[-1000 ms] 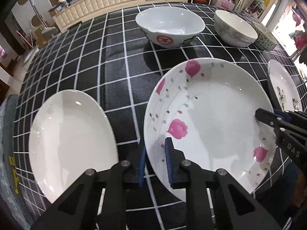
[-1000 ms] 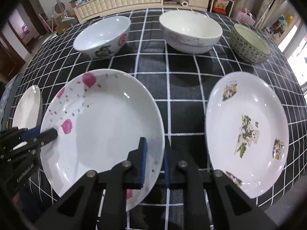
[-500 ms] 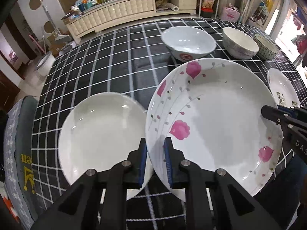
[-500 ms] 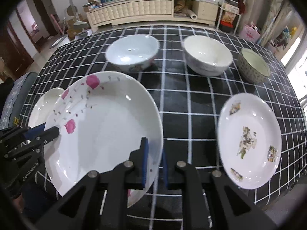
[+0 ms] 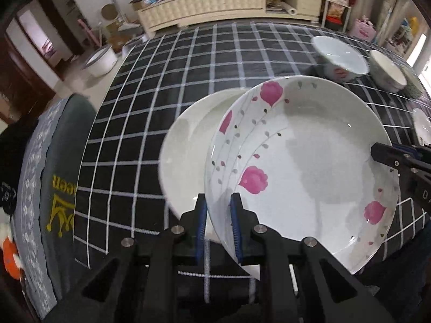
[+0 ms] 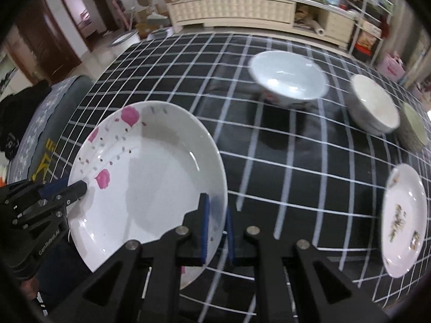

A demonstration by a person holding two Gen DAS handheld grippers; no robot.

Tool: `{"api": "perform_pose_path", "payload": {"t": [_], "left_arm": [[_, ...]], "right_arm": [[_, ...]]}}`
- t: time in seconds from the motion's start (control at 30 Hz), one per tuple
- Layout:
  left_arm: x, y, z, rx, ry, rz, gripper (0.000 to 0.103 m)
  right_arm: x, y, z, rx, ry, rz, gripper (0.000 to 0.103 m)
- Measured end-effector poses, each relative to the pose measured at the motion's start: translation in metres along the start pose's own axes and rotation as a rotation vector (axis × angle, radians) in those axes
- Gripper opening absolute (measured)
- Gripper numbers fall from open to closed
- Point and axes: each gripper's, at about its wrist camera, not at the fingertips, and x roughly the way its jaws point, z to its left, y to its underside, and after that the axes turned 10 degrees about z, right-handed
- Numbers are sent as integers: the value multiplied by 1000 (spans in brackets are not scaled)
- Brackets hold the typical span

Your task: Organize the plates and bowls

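Your L gripper [image 5: 218,224] & R gripper [image 6: 216,230] each clamp opposite rims of pink-flower plate [image 5: 301,167]. Its edge overlaps plain white plate [image 5: 186,156]; open checked cloth [image 5: 167,86] beyond.

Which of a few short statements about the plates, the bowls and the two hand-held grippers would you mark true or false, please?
1. Both hand-held grippers grip the flowered plate by its rim. True: the left hand-held gripper and the right hand-held gripper clamp opposite edges.
2. The flowered plate lies flat on the tablecloth. False: it is held up, tilted.
3. A plain white plate shows partly behind the flowered plate. True.
4. The plate with small pictures is stacked inside a bowl. False: it lies alone on the cloth.
5. Only one bowl is on the table. False: three stand at the far side, the nearest being the white bowl.
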Motion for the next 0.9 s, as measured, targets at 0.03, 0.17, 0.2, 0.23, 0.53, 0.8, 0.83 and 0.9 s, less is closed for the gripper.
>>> {"api": "perform_pose_path", "payload": {"t": [0.03,0.17,0.2,0.23,0.53,0.8,0.83,0.9], "left_arm": [[1,2,4,-11,-1,1,16],[5,2,18,-33,3,13,16],[5,1,22,-38,3,11,15],[6,-2,24,-41,2,9,15],[14,-17,31,-16,95,-13,2],[32,-28,17,7,110,21,2],[35,-28,19,-3,118,27,1],[37,-27,21,-10,115,31,1]], "right_arm": [[3,-3,5,-13,3,6,15],[10,-9,16,-33,11,14,15],[11,-12,18,-38,16,14,15],[12,-14,20,-41,16,14,15],[24,-33,33,-51,-12,36,13],[38,-35,34,-25,-20,65,13],[37,-34,36,-35,-10,63,13],[30,-33,37,-41,23,37,13]]}}
